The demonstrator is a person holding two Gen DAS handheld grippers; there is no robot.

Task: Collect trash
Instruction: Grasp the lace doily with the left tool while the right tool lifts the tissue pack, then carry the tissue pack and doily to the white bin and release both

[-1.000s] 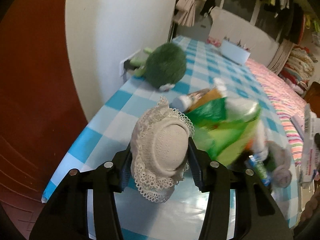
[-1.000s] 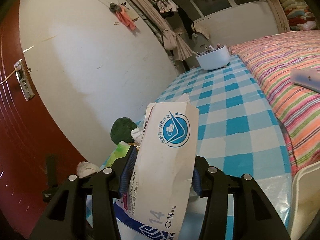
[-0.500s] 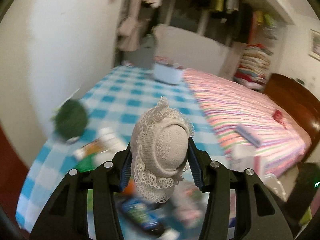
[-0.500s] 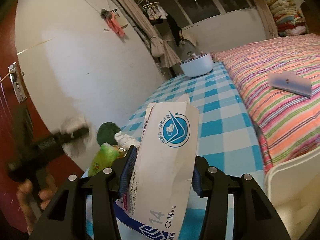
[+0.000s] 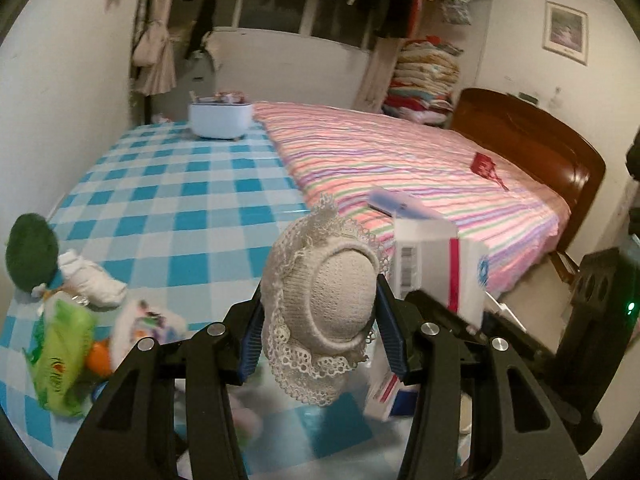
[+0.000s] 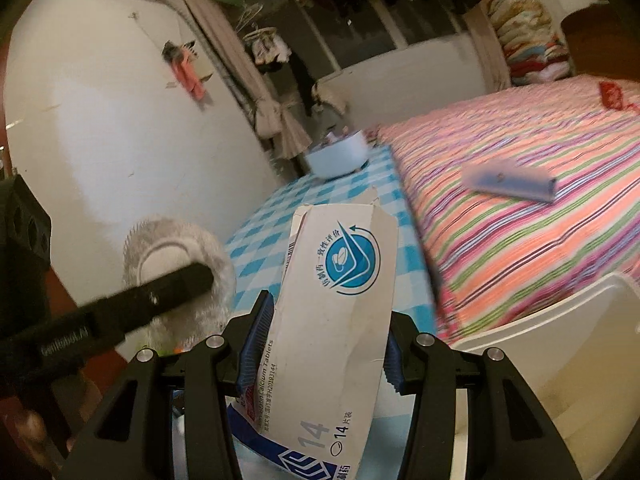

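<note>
L gripper [image 5: 318, 334]: clamped on a cream lace-trimmed knit cap [image 5: 324, 312]; blue pads pressed against both sides of the cap, which is held up above the near end of the checked tablecloth [image 5: 192, 208].
R gripper [image 6: 320, 344]: clamped on a white tablet box [image 6: 340, 300], flattened, w/ a blue round logo and "14" printed low on it; box held upright, slightly tilted, top flap torn open.
Cap, seen from R wrist view: blurred, left of the box, w/ a black finger of the L gripper across it.
Box, seen from L wrist view: just right of the cap, barcode side shown, red stripe down one edge.
Tablecloth, near-left corner: a green plastic wrapper [image 5: 60, 356], smth orange beside it, a blurred printed wrapper [image 5: 148, 324] and a white crumpled wad [image 5: 94, 278]; a dark green fuzzy ball [image 5: 30, 256] at the left edge.
Tablecloth, far end: a white tub [image 5: 220, 120] w/ small items inside, near the corner next to the bed.
Bed [image 5: 400, 168]: striped pink cover, touching the right edge of the tablecloth; a blue-and-white flat box [image 6: 508, 178] lying on it, a small red item [image 5: 484, 166] nearer the wooden headboard.
White bin [image 6: 560, 352]: rim seen at lower right in R wrist view, below the bed edge.
Person: blurred fingers at lower-left edge of R wrist view.
</note>
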